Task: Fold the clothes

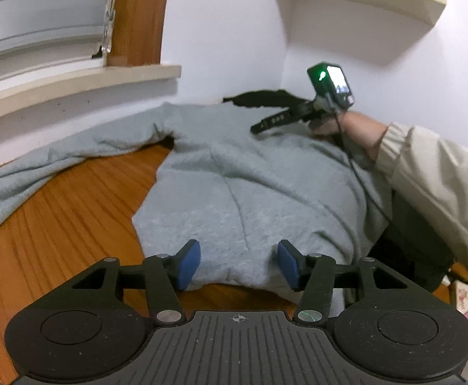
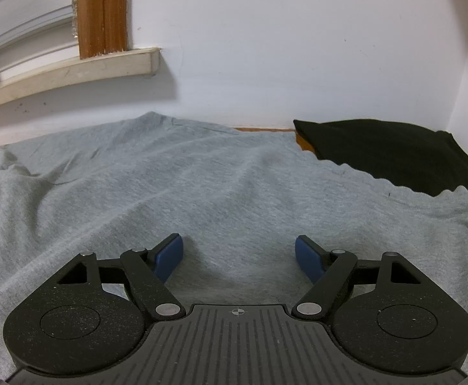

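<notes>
1. Sweatshirt (image 1: 234, 192), grey, lies spread on the wooden counter (image 1: 67, 211) below the windowsill (image 1: 73, 80), one sleeve trailing away from the body towards the sill's far end.
2. Left claw (image 1: 238, 264) stands wide over the sweatshirt's near edge, gripping nothing; likely placed to take that edge.
3. Right claw (image 2: 238, 256) is also wide and empty, low over the sweatshirt's middle, perhaps to pin or smooth it.
4. Black cloth (image 2: 394, 154) lies beside the sweatshirt, at the wall corner, partly under its edge.
5. Whether the sweatshirt is laid flat for folding or partly folded, I cannot tell.
</notes>
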